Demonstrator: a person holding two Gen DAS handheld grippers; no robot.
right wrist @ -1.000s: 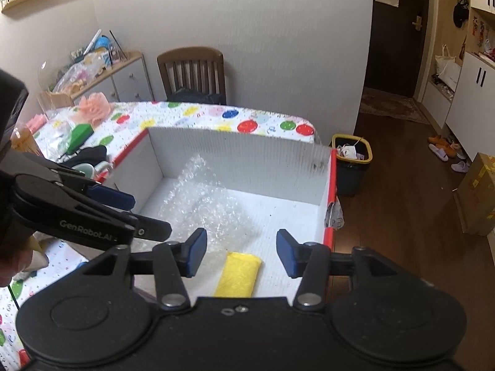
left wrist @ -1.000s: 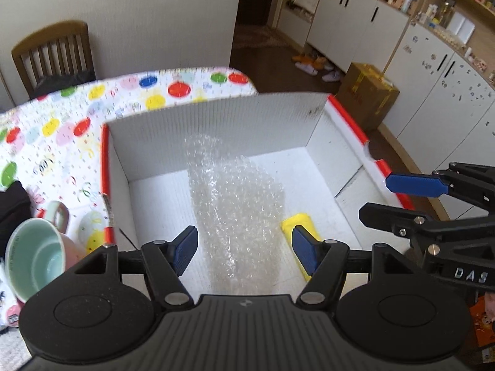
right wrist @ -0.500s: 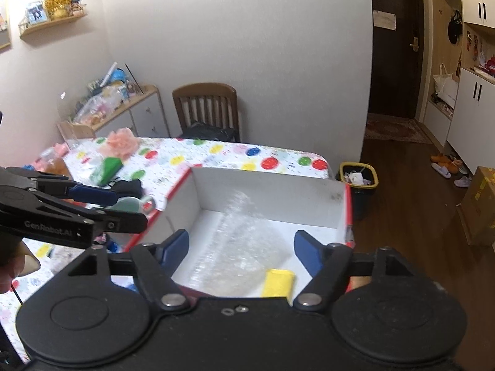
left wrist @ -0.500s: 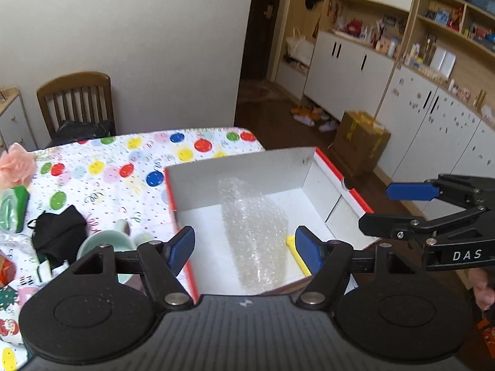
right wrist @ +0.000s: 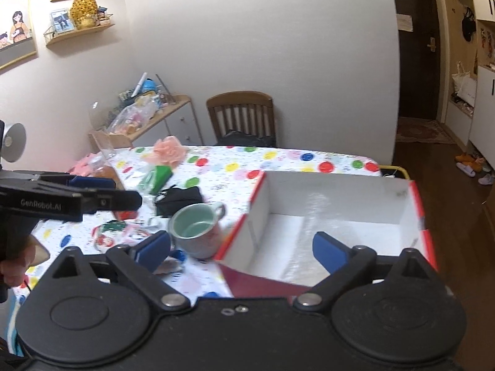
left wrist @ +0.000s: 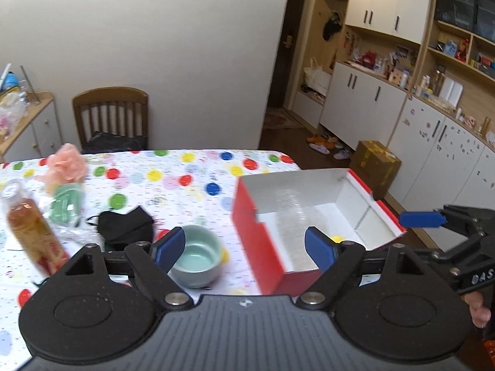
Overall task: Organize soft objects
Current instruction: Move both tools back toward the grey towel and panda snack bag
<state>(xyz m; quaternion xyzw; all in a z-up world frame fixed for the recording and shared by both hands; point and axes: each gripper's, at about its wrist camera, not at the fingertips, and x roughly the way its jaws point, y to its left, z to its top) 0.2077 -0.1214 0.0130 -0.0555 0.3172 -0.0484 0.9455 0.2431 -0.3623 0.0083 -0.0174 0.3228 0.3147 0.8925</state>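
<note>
Hovering above the near edge of the counter (left wrist: 185,170), the left hand-held gripper (left wrist: 244,249) has its jaws spread wide and grips nothing; the right hand-held gripper (right wrist: 241,250) is likewise wide and unloaded.

Left to right on the counter:
- A bottle of amber liquid (left wrist: 29,232) stands at the far left.
- A pink mesh puff (left wrist: 66,165) lies behind it, touching a green packet (left wrist: 66,205).
- A black face mask (left wrist: 125,225) lies just beside the packet, ahead of the left finger (left wrist: 168,249).
- A pale green mug (left wrist: 198,256) stands between the mask and the box, directly ahead of the left hand-held gripper.
- A red box with white interior (left wrist: 263,247) occupies the right end of the counter, ahead of the right hand-held gripper.

Inside the box a sheet of bubble wrap (left wrist: 290,213) lies along the floor and up the far wall. A yellow soft item (left wrist: 337,238) lies beside it, mostly hidden behind the left hand-held gripper's right finger.

The box's near wall stands between both hand-held grippers and its contents. A wooden chair (right wrist: 241,114) stands at the counter's far side.
</note>
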